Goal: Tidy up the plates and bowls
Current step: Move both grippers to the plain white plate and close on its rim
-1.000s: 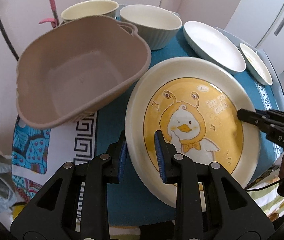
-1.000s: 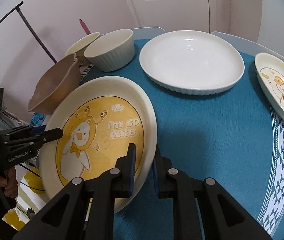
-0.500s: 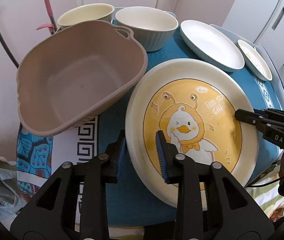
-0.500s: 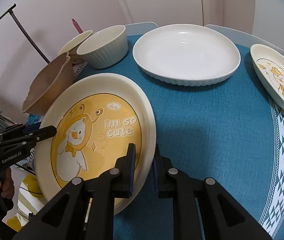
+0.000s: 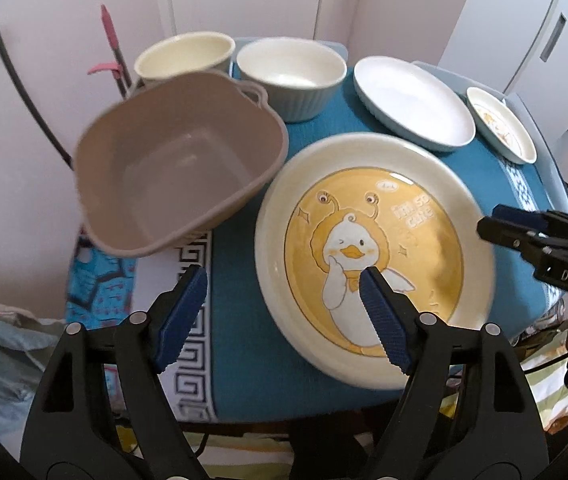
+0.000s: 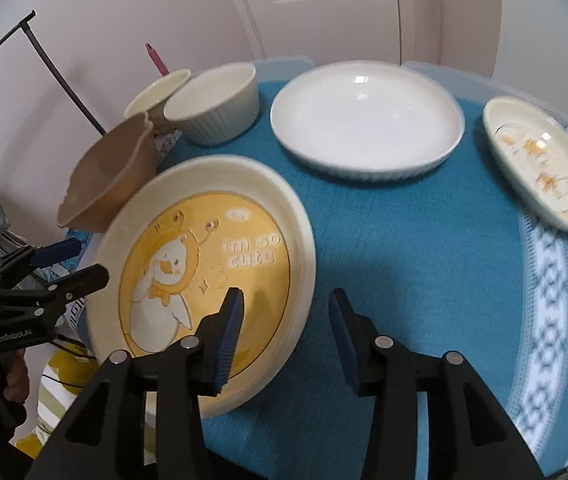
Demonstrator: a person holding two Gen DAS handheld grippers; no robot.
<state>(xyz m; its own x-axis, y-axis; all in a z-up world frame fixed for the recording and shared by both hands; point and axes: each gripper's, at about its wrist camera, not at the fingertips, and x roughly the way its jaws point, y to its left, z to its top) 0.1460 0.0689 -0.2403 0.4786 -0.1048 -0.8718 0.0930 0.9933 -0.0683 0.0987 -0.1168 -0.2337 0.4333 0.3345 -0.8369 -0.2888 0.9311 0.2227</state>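
A large cream plate with a yellow duck picture point(image 5: 372, 248) lies on the teal tablecloth; it also shows in the right wrist view point(image 6: 203, 276). My left gripper point(image 5: 284, 316) is open, its jaws straddling the plate's near-left rim without gripping. My right gripper point(image 6: 286, 336) is open around the plate's right rim. A plain white plate point(image 6: 368, 120), a small duck plate point(image 6: 544, 168), two ribbed cream bowls point(image 5: 290, 76) point(image 5: 183, 56) and a taupe plastic basin point(image 5: 175, 168) stand behind.
The taupe basin overhangs the table's left edge beside the duck plate. The teal tablecloth point(image 6: 424, 260) covers the table. A pink-handled tool point(image 5: 109, 40) and a dark stand point(image 6: 63, 76) lean at the wall. A white door is behind.
Both grippers were shut on the duck plate's rim and have opened, letting it go. The plate now rests on the cloth. The left view has pulled back a little.
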